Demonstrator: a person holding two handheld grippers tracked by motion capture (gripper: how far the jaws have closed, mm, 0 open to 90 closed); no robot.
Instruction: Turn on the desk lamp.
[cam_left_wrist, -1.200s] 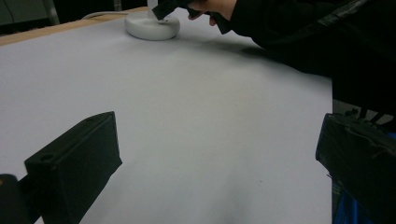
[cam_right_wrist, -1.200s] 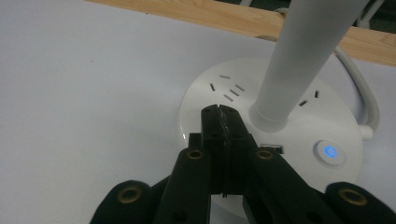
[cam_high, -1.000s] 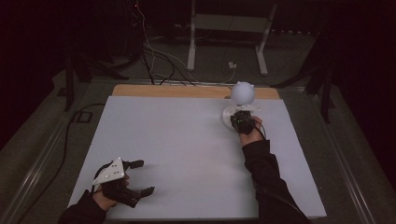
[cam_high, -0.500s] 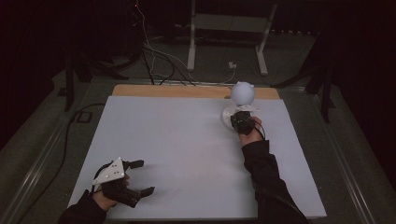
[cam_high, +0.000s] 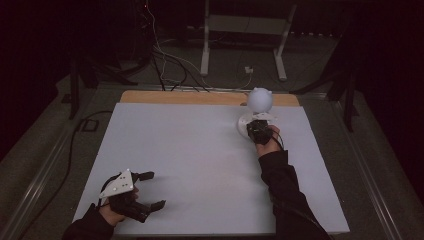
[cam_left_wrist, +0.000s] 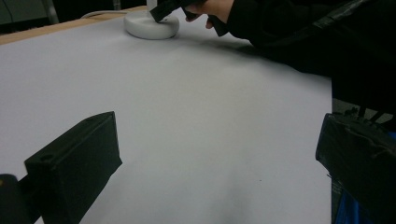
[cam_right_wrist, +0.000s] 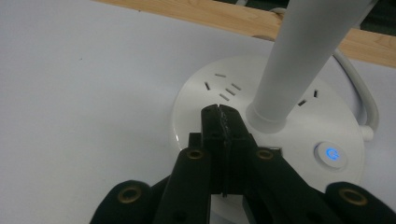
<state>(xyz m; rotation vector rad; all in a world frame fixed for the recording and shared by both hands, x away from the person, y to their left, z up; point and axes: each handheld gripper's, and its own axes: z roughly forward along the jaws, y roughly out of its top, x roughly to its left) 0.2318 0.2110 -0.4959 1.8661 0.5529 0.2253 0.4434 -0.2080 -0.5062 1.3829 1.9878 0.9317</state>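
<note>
A round white plastic lamp base (cam_right_wrist: 266, 135) with a glowing blue power button (cam_right_wrist: 331, 154) and a white upright stem (cam_right_wrist: 299, 60) is found right under the right claw (cam_right_wrist: 220, 112), whose jaws are pressed together just above its top, beside the stem. The white tabletop (cam_high: 200, 150) is spread around it. The left claw (cam_high: 150, 190) is held spread open, well apart, at the tabletop's near corner.

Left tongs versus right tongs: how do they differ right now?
The left tongs are open, jaws wide apart, low over bare table near the person. The right tongs are shut, tips together over the lamp base at the far side, beside its stem. Both are black and hold nothing.
</note>
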